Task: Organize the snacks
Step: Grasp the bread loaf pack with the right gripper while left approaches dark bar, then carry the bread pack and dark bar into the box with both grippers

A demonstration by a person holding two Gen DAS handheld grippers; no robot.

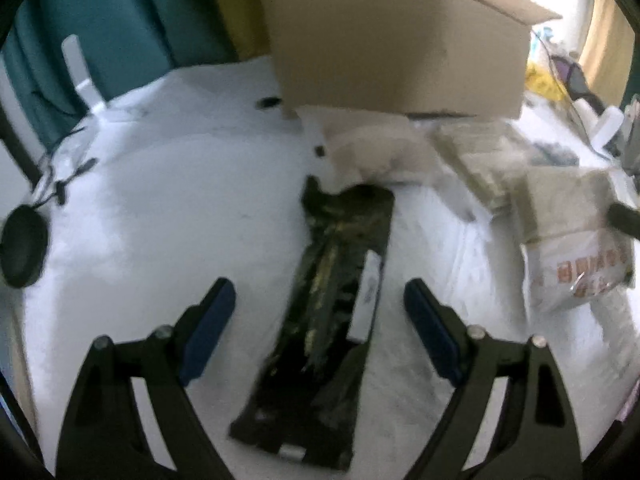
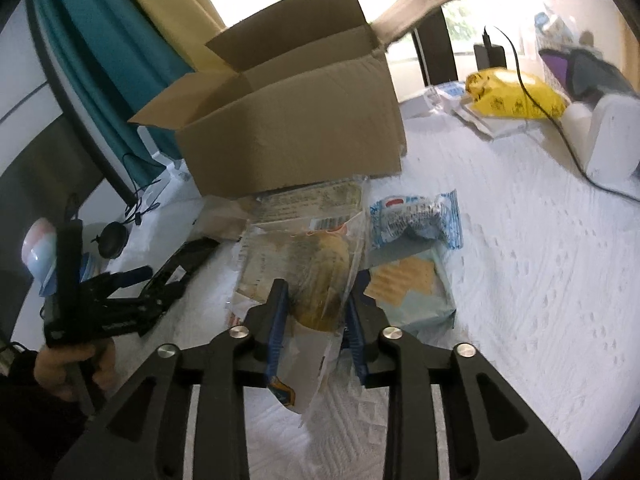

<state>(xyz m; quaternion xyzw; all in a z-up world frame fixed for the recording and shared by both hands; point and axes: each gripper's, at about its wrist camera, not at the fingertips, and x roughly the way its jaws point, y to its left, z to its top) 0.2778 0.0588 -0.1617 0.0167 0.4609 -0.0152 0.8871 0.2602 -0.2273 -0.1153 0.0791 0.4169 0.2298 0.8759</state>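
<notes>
Clamped between the right gripper's point(image 2: 314, 314) blue pads, a clear bread packet point(image 2: 308, 264) is lifting off the tabletop point(image 2: 520, 280). Left gripper point(image 1: 320, 304) is hovering wide open over a dark snack pouch point(image 1: 332, 300). Carrying the packet level into the open cardboard box point(image 2: 288, 128) seems wisest.

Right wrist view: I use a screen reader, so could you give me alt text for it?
The right tongs grip a clear bag of bread on a white table. Behind it stands an open cardboard box, with more snack packets beside it. At left, the left tongs are open.
</notes>
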